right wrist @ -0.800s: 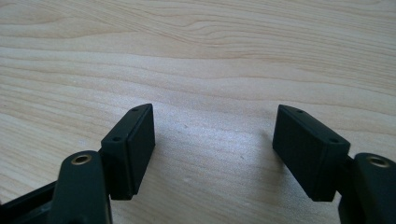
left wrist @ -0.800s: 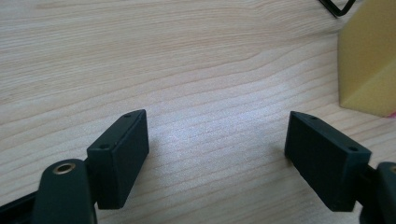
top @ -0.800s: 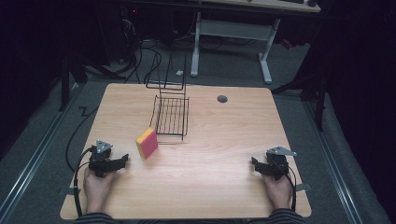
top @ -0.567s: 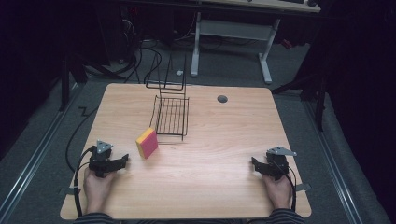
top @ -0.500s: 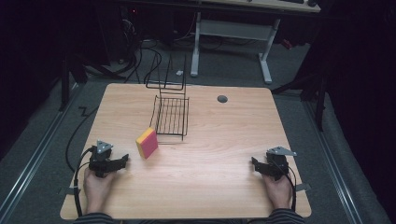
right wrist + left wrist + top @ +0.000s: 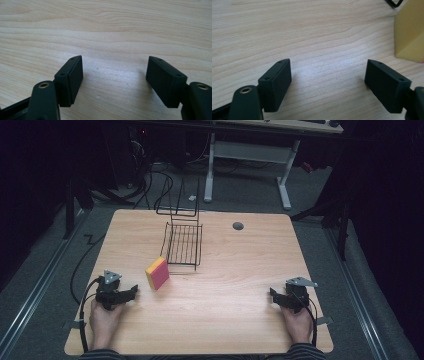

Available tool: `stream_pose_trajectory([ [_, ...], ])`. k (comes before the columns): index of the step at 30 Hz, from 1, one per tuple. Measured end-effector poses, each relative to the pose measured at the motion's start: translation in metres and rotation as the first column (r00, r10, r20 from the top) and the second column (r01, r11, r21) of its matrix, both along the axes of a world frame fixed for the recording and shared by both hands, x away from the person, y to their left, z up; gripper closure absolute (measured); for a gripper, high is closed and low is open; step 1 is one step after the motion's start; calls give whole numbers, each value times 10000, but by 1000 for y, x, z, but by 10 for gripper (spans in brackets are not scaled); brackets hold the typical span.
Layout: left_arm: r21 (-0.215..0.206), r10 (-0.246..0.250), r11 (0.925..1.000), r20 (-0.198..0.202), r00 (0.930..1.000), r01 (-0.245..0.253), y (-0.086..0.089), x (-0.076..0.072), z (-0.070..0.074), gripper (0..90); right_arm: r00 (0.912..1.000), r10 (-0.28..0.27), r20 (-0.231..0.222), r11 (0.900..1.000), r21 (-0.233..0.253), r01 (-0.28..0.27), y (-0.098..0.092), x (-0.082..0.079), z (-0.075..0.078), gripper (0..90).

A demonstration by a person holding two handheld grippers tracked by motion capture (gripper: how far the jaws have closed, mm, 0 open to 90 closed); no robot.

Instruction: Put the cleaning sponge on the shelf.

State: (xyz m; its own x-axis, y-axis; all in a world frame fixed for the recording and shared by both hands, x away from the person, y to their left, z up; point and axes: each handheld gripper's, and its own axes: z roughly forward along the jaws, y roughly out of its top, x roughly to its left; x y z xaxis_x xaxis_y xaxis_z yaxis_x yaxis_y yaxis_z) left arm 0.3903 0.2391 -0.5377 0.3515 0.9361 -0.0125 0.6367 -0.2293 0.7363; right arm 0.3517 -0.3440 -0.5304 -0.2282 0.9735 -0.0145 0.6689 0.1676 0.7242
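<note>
High view is showing a light wooden table [image 6: 240,330] with a person's two hands coming in from the bottom edge, each one holding a black gripper. The left gripper [image 6: 131,292] is sitting at the lower left of the frame, its jaws standing spread apart and gripping nothing. The right gripper [image 6: 273,296] is resting at the lower right, well apart from the left one, its jaws likewise spread and empty. A sponge [image 6: 157,273], yellow with a pink face, is standing tilted on edge just left of centre, near the left gripper but not touching it. A black wire rack [image 6: 184,245] is lying just beside the sponge toward the upper middle of the frame, its raised end reaching past the table's far edge. A small dark round cap [image 6: 238,226] is sitting in the tabletop near the upper right.

In the left gripper view, the yellow side of the sponge is showing at the upper right edge, beyond the spread jaws. In the right gripper view, bare wood grain is lying between the parted jaws.
</note>
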Motion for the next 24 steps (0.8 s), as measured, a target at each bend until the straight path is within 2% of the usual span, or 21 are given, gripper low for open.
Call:
stream_pose_trajectory([
  [6,-19,60,10000,10,10000,-60,-1,0,0,228,10000,17,7,10000,-13,-17,0,0,0,301],
  [11,-163,-145,9998,-12,9999,144,1,-1,0,232,10000,1,-3,10000,1,-1,0,0,0,301],
  [17,-332,-319,9990,-103,9994,315,1,0,0,155,10000,4,-3,10000,-1,-4,0,0,0,300],
  [24,-371,-265,9990,-1,9996,265,3,-4,1,146,10000,3,-3,10000,-2,-3,0,0,0,300],
])
